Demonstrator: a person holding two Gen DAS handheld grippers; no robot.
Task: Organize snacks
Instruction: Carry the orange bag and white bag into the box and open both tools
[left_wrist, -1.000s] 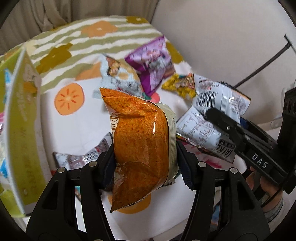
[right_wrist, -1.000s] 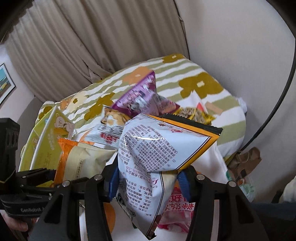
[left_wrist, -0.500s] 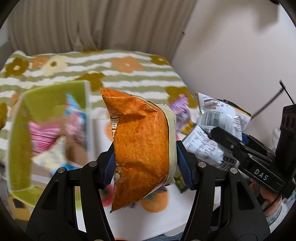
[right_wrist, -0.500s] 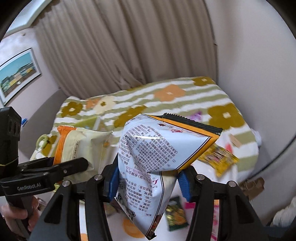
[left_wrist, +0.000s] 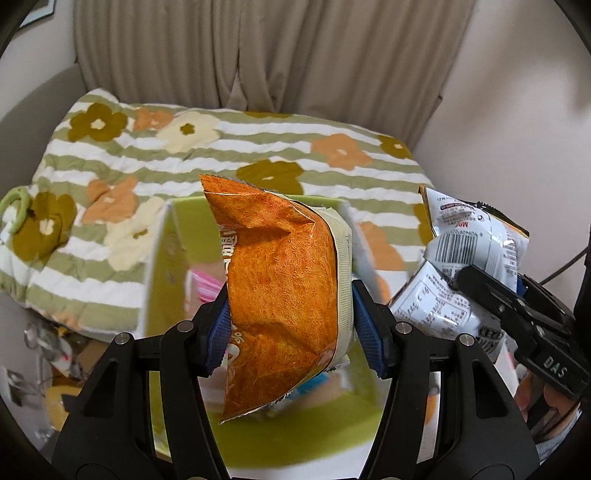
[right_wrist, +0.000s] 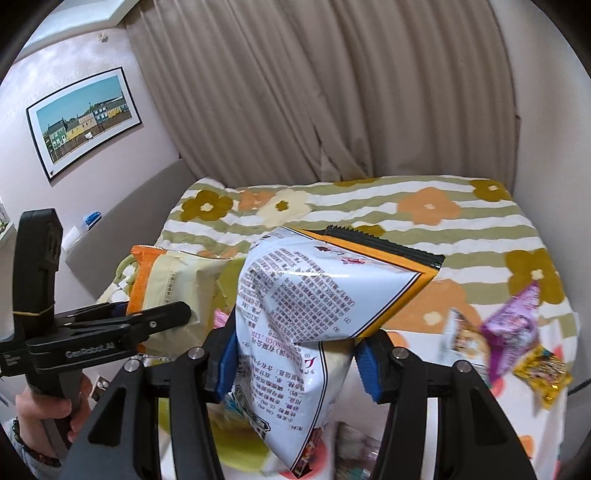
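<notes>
Crinkly orange foil snack bag (left_wrist: 284, 291) sits clamped upright in our left gripper (left_wrist: 290, 328), above a green box (left_wrist: 258, 439). Our right gripper (right_wrist: 295, 363) pinches a glossy white bag (right_wrist: 314, 314). Beyond: floral striped quilt (left_wrist: 221, 147), pleated curtain (right_wrist: 295, 92).

green box (left_wrist: 166, 258) blurred (contents (left_wrist: 203, 284) unreadable)

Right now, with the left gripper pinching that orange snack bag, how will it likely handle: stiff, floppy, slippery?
The orange snack bag looks puffed and creased, so probably light and yielding. Its glossy film may slip between the left gripper pads. Held mid-body, its ends look likely to flop.
</notes>
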